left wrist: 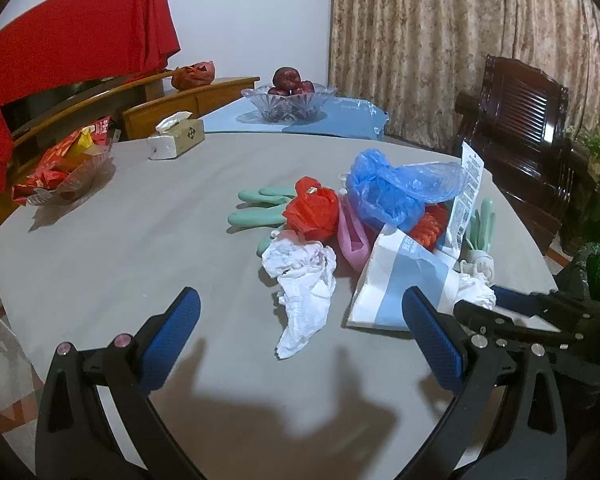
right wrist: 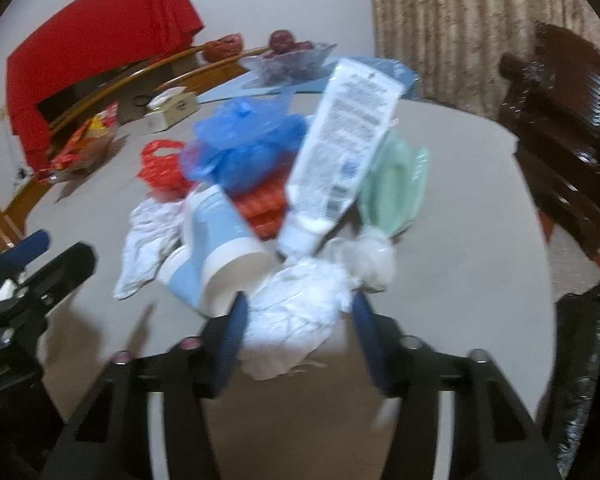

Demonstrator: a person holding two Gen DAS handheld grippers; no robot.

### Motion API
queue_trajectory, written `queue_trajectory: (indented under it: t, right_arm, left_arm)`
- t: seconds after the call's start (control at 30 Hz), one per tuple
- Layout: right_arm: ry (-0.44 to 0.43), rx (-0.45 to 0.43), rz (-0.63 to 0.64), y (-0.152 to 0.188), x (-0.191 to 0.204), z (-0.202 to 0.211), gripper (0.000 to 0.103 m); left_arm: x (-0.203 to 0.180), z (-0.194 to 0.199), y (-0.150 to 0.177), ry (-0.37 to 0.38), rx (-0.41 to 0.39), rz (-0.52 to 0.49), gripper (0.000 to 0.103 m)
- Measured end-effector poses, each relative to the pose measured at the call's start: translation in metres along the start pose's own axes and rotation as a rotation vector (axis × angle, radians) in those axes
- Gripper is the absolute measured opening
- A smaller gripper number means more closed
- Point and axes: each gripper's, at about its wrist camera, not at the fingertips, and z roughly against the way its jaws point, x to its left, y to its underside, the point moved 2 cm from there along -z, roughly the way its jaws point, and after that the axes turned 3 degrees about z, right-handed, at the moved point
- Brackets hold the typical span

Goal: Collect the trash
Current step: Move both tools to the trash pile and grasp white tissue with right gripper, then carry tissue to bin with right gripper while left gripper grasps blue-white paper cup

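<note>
1. Grey and round, the table (left wrist: 100,264) fills both views; behind it stand a pale wall, a patterned curtain (left wrist: 440,40), a dark wooden chair (left wrist: 520,120) and a wooden cabinet (left wrist: 40,128) draped with red cloth (left wrist: 72,36).
2. At the table's far edge sit a glass fruit bowl (left wrist: 288,102) on a blue mat, a tissue box (left wrist: 178,138) and, toward the far left edge, a dish of red snack packets (left wrist: 64,172).
3. Trash lies heaped right of the table's middle: a blue plastic bag (left wrist: 392,192), a red bag (left wrist: 312,212), green rubber gloves (left wrist: 260,208), a pink piece (left wrist: 352,240), a white tube (right wrist: 340,152), a white-and-blue carton (left wrist: 400,280) and a loose white bag (left wrist: 304,284).
4. Nearest the front edge is a crumpled white wad (right wrist: 300,312), which sits between the fingers of the right gripper (right wrist: 298,336).
5. The right gripper is half-closed around that wad; the view is blurred, so I cannot tell whether the pads press it yet.
6. The left gripper (left wrist: 300,344) hangs released above bare table near the front edge, nothing between its fingers, the loose white bag just beyond.
7. Handling, as I judge it: the wad is light, soft and compressible, so a firm squeeze across its thick middle should hold it; a loose edge may tear or slip.
8. Bags are slippery and floppy and best pinched at a bunched fold; the tube and carton are stiffer and may tip when neighbours move.
</note>
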Motion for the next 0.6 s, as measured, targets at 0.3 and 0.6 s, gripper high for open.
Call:
queue_trajectory:
  t: [0.3,0.6]
  right_arm:
    - [-0.012,-0.031,-0.031,0.001,-0.018,0.032,0.027]
    - [0.034,-0.039,-0.062,0.007,-0.042,0.05,0.027]
  left_arm:
    - [-0.022,-0.004,0.001,0.04,0.013,-0.024,0.098]
    - [-0.055,-0.027,0.003,0.093,0.032,-0.067,0.098]
